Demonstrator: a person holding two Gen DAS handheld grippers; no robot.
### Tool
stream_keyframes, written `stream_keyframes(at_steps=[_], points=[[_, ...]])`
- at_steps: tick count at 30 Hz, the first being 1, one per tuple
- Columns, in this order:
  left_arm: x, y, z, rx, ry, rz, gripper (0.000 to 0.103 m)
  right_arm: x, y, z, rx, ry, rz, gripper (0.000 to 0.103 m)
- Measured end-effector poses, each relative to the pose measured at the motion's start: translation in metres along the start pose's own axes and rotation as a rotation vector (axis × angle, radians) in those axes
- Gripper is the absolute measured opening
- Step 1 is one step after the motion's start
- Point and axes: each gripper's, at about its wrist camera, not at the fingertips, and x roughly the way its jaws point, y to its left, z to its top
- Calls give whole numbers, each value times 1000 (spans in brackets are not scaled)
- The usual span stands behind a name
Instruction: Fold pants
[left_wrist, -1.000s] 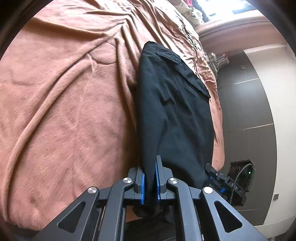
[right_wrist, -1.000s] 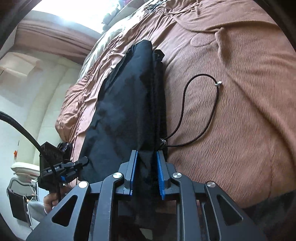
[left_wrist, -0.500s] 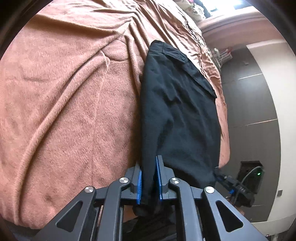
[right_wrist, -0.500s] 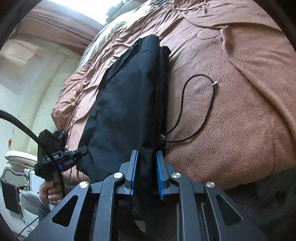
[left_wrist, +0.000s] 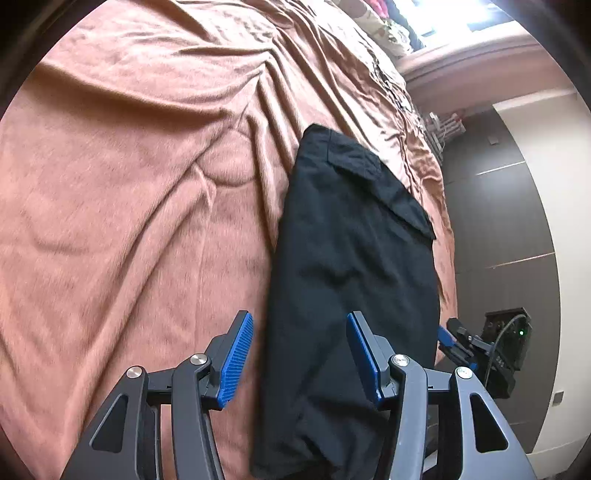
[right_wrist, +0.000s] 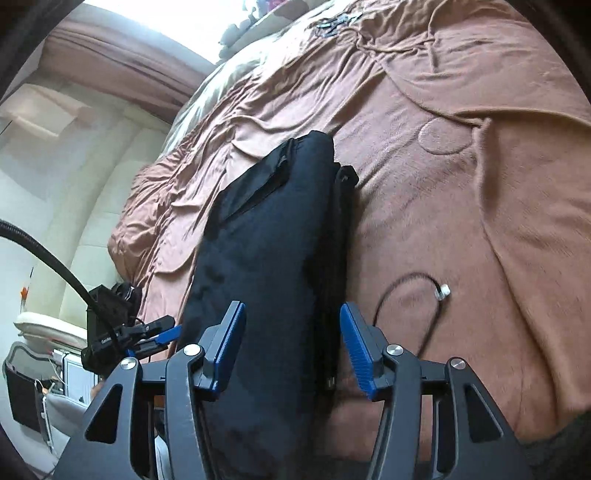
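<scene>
The black pants (left_wrist: 354, 266) lie folded lengthwise on the brown bed cover, their near end hanging over the bed's edge. My left gripper (left_wrist: 300, 354) is open, its blue pads either side of the pants' near left edge, not gripping. In the right wrist view the same pants (right_wrist: 266, 258) run away from me. My right gripper (right_wrist: 291, 347) is open too, pads astride the pants' right edge. A black drawstring (right_wrist: 410, 295) with a metal tip lies loose on the cover to the right.
The brown bed cover (left_wrist: 129, 184) is wrinkled and spreads wide on both sides. The other gripper shows at each view's edge: right one (left_wrist: 476, 347), left one (right_wrist: 125, 332). A dark wall (left_wrist: 509, 240) and pale cabinets (right_wrist: 55, 184) stand beyond the bed.
Both grippers were shut on the pants' near end and have now opened, letting the fabric go. The pants have settled onto the bed.
</scene>
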Motion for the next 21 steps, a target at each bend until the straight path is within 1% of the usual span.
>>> stream_keyframes(at_steps=[1,2,4,7,13,16,19,21], points=[[2,0,3,0,-1,-4,55,5,0,4,1,9,-1,53],[3,2,7,-4,-2,-6,55,10,0,8,2,17,3,60],[7,3,13,-8,-2,-14,55,21,2,14,1,34,13,63],[13,5,23,-16,-3,-20,55,37,3,22,2,68,-6,63],[22,10,33,-27,-2,-30,55,50,-4,29,5,124,-8,63],[30,8,38,-16,10,-42,55,54,-9,31,14,145,21,63],[37,9,43,-18,22,-59,55,60,-13,33,34,164,71,63],[41,8,48,-17,23,-67,55,66,-15,36,34,168,81,63]])
